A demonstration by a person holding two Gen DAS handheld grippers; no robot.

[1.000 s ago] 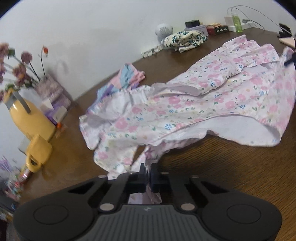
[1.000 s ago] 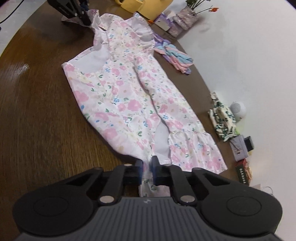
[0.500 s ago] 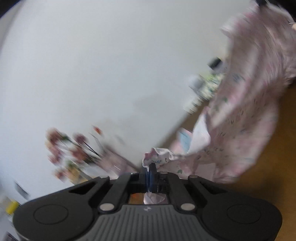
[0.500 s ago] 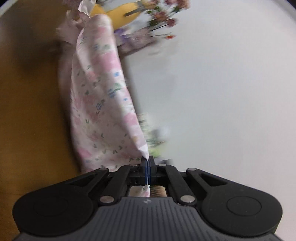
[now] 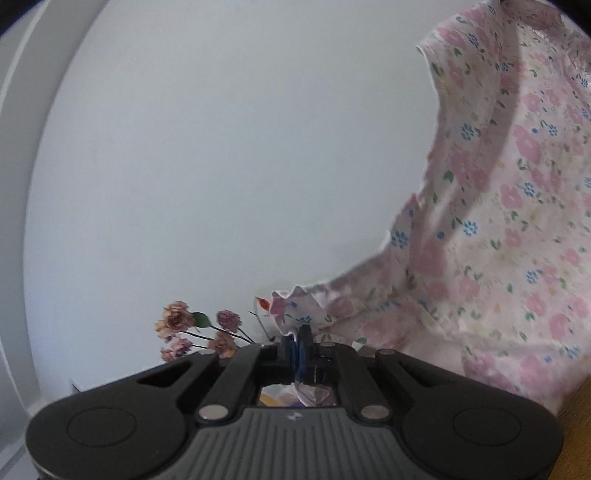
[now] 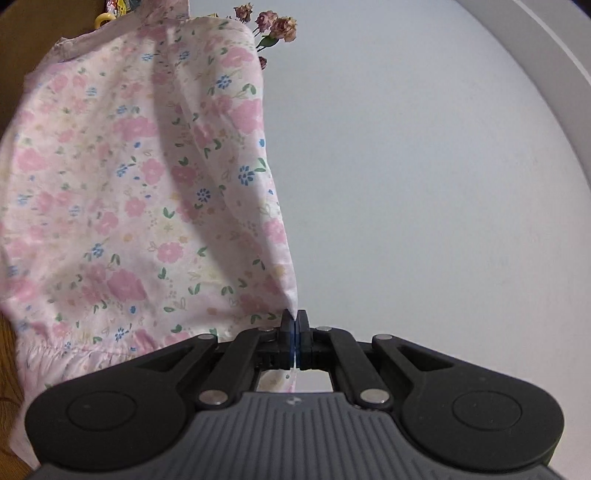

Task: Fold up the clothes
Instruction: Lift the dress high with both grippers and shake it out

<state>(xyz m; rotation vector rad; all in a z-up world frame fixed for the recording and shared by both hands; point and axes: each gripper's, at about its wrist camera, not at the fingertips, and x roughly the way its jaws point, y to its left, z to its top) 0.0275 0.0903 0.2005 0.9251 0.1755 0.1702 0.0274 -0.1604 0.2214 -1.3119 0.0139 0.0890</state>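
Note:
A pink floral garment (image 5: pixel 517 229) hangs in the air, stretched between my two grippers. My left gripper (image 5: pixel 295 338) is shut on its ruffled edge, and the cloth rises up and to the right of it. In the right wrist view the garment (image 6: pixel 129 192) fills the left half. My right gripper (image 6: pixel 294 321) is shut on a corner of the cloth, which hangs up and to the left of it. Both cameras point up at the white wall.
Dried pink flowers (image 5: pixel 195 332) stand against the wall beyond my left gripper, and show at the top of the right wrist view (image 6: pixel 275 26). Brown table wood (image 5: pixel 576 424) shows at the lower right. A yellow object (image 6: pixel 103 18) peeks above the cloth.
Both grippers have lifted the garment off the table, where it lay spread out one second ago. It now hangs in front of the wall. Both jaws stayed shut on it.

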